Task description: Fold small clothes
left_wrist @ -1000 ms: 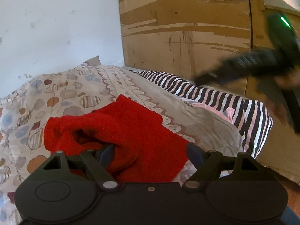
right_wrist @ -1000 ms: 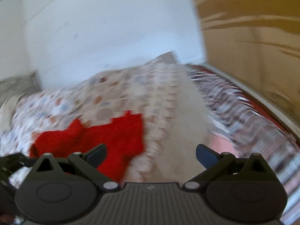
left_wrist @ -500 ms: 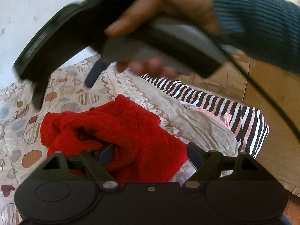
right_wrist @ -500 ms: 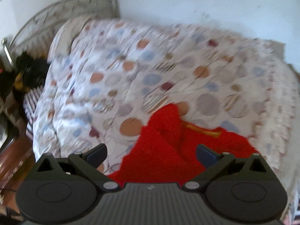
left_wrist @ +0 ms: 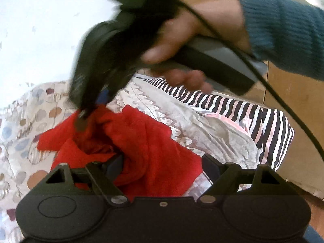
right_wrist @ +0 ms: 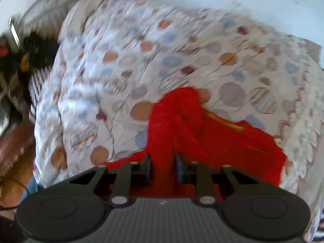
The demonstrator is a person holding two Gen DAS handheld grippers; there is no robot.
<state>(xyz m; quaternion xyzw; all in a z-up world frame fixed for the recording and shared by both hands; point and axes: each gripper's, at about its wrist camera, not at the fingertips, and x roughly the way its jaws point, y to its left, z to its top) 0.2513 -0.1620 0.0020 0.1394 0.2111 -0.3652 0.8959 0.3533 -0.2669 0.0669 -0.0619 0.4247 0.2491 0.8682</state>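
Right wrist: one red garment (right_wrist: 202, 133), right tongs (right_wrist: 163, 167) pinching it.

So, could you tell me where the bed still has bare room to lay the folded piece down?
Bare quilt lies beyond the red garment, toward the headboard and wall. The grey border strip between garment and striped sheet is narrow. Both grippers crowd the garment itself.

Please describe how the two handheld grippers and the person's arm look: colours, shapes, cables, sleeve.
The left gripper is matte black, with two round discs on its base, silver pivot screws and dark blue fingers. The right gripper looks the same, but its base is ribbed grey with a small white mark. In the left view its handle is grey and trails a thin black cable. The hand wears a ribbed teal sleeve.
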